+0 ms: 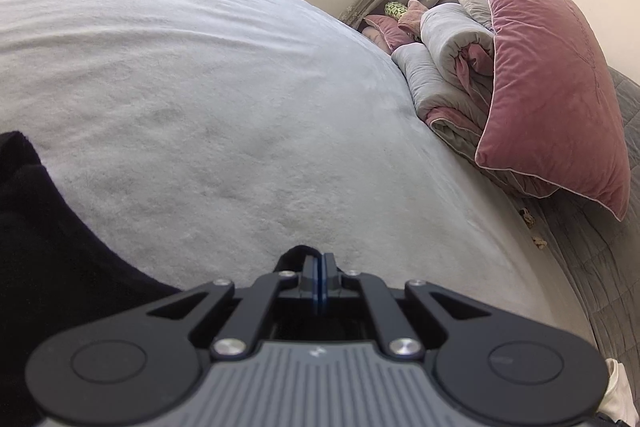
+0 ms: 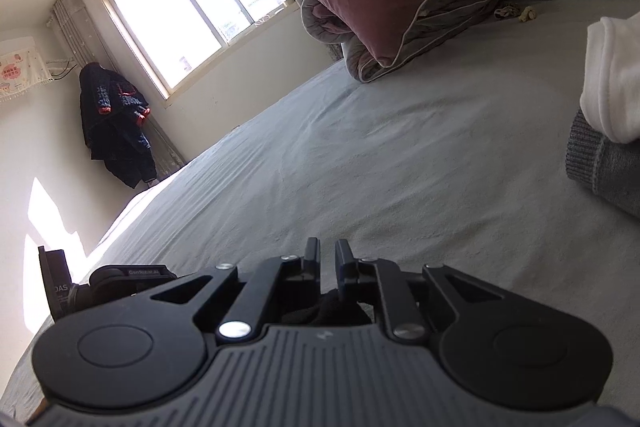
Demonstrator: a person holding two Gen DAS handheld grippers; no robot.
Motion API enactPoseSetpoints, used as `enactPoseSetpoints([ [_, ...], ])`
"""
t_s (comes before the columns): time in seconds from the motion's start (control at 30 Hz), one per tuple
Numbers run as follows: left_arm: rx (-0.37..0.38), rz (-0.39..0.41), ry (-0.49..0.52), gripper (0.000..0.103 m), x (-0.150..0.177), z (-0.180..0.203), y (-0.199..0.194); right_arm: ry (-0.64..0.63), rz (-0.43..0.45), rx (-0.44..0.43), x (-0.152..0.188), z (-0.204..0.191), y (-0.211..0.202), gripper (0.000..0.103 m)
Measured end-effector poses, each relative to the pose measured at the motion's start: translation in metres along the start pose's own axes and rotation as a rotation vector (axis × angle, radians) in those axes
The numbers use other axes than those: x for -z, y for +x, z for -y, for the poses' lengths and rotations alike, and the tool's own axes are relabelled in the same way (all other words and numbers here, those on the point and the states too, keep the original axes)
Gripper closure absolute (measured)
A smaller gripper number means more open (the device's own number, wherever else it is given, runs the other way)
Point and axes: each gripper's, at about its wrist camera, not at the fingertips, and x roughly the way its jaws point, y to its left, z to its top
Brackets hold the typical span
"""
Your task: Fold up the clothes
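Left gripper (image 1: 319, 261): clenched tight, a sliver of black garment (image 1: 52, 247) peeking out at the tips, apparently pinched by its edge to be lifted or drawn.
Black garment: spread low at left on the pale bedspread (image 1: 200, 87), dark cloth also bunched beneath the right gripper (image 2: 327, 255).
Right gripper: fingers slightly parted, nothing pressed between the pads; cloth sits behind them, probably for a fresh hold.
Folded stack: white top (image 2: 612, 75) on grey knit (image 2: 600, 163), set aside near the bed's edge, likely finished.
Bedding: pink cushion (image 1: 548, 87) and rolled quilt (image 1: 448, 67) pushed to the headboard, leaving folding room.
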Motion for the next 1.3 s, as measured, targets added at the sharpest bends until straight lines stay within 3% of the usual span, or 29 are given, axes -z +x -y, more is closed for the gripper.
enactPoseSetpoints([
  [0.03,-0.002,-0.003,0.002,0.101,0.000,0.000,-0.002,-0.021,-0.030,-0.010,-0.002,0.002,-0.002,0.080],
  [0.07,-0.004,-0.007,0.003,0.101,-0.001,0.000,-0.003,-0.041,-0.059,-0.020,-0.003,0.004,-0.004,0.061],
  [0.1,-0.007,-0.015,0.007,0.100,-0.001,0.002,-0.006,-0.062,-0.089,-0.030,-0.005,0.005,-0.006,0.052],
  [0.2,-0.007,-0.035,0.036,0.076,-0.003,0.010,-0.017,-0.121,-0.122,-0.004,-0.004,0.005,-0.006,0.052],
  [0.23,-0.015,-0.037,0.063,0.062,-0.003,0.015,-0.022,-0.122,-0.138,-0.013,-0.002,0.004,-0.003,0.052],
  [0.3,-0.035,-0.039,0.123,0.057,-0.002,0.026,-0.032,-0.123,-0.169,-0.034,0.002,0.002,0.003,0.052],
  [0.4,-0.035,-0.055,0.213,0.055,0.005,0.043,-0.049,-0.109,-0.203,-0.069,0.008,0.002,0.011,0.060],
  [0.5,0.047,-0.097,0.301,0.055,0.019,0.062,-0.064,-0.052,-0.213,-0.085,0.008,0.007,0.013,0.090],
  [0.63,0.157,-0.124,0.473,0.055,0.046,0.090,-0.077,0.044,-0.168,-0.158,0.002,0.011,0.003,0.093],
  [0.77,0.217,-0.126,0.663,0.055,0.073,0.115,-0.080,0.145,-0.132,-0.249,-0.004,0.014,-0.005,0.094],
  [0.9,0.224,-0.137,0.772,0.055,0.090,0.132,-0.071,0.210,-0.129,-0.307,-0.004,0.012,-0.004,0.094],
  [1.0,0.186,-0.127,0.816,0.055,0.098,0.139,-0.061,0.221,-0.125,-0.328,-0.005,0.006,-0.003,0.094],
  [1.03,0.174,-0.117,0.800,0.055,0.098,0.139,-0.057,0.223,-0.122,-0.340,-0.005,0.004,-0.004,0.094],
  [1.1,0.175,-0.106,0.732,0.065,0.094,0.134,-0.052,0.226,-0.112,-0.367,-0.007,0.003,-0.006,0.094],
  [1.13,0.192,-0.107,0.681,0.088,0.089,0.129,-0.049,0.222,-0.109,-0.371,-0.008,0.002,-0.007,0.093],
  [1.17,0.209,-0.109,0.630,0.097,0.085,0.123,-0.047,0.214,-0.106,-0.363,-0.009,0.002,-0.007,0.093],
  [1.3,0.334,-0.098,0.304,0.098,0.059,0.078,-0.044,0.194,-0.089,-0.322,-0.010,0.009,-0.010,0.086],
])
